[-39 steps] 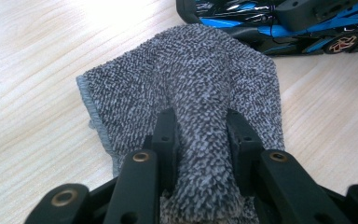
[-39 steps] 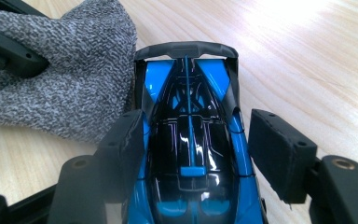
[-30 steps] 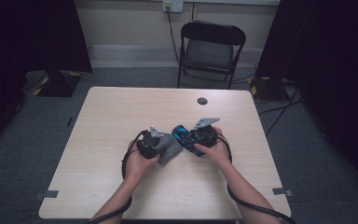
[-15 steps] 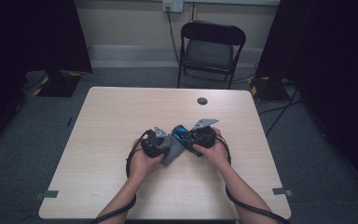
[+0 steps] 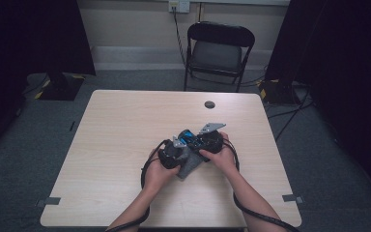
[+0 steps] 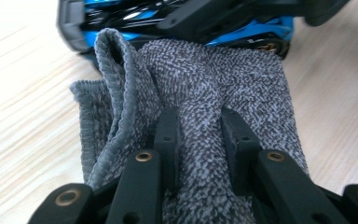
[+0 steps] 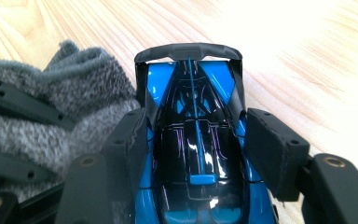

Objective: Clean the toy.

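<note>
I am clenching my left gripper on the soft, bunching grey sock, having just been closing, while my right gripper is grasping the hard, slippery toy car by its flanks.

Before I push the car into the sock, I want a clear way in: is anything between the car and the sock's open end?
Nothing visible. The left gripper has just closed, pinching the grey sock; its ribbed opening lies right beside the blue toy car, which the right gripper holds.
</note>
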